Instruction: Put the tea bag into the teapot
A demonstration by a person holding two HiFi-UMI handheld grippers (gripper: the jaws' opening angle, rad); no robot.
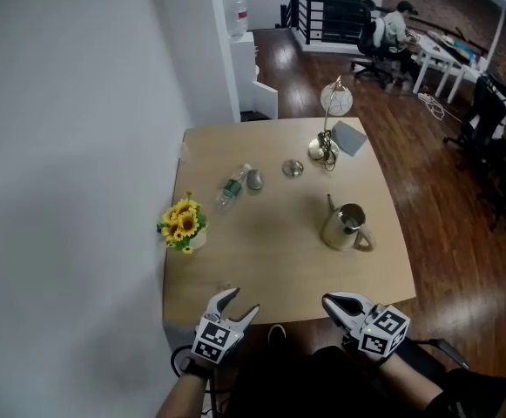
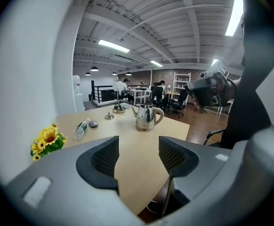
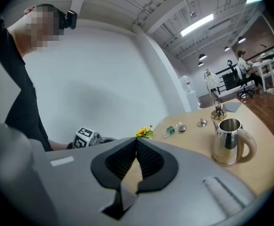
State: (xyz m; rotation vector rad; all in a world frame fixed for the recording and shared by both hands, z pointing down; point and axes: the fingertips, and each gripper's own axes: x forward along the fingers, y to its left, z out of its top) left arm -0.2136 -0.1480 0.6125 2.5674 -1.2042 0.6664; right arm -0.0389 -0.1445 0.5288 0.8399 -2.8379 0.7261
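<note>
Progress: judged not begun; teapot (image 1: 347, 227) stands open, centre right of the table (image 1: 270, 259).
Tea bag: nowhere to be made out (perhaps too small).
Left gripper (image 1: 239, 303): jaws wide, empty.
Right gripper (image 1: 331, 303): tips together, nothing plainly held.

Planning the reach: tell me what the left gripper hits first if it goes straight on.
Most likely the teapot, standing in line past the open tongs of the left gripper; height above the table is unclear.

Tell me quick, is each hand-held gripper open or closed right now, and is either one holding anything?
Left hand-held gripper: open, empty.
Right hand-held gripper: closed, tips touching; nothing clearly held.
</note>
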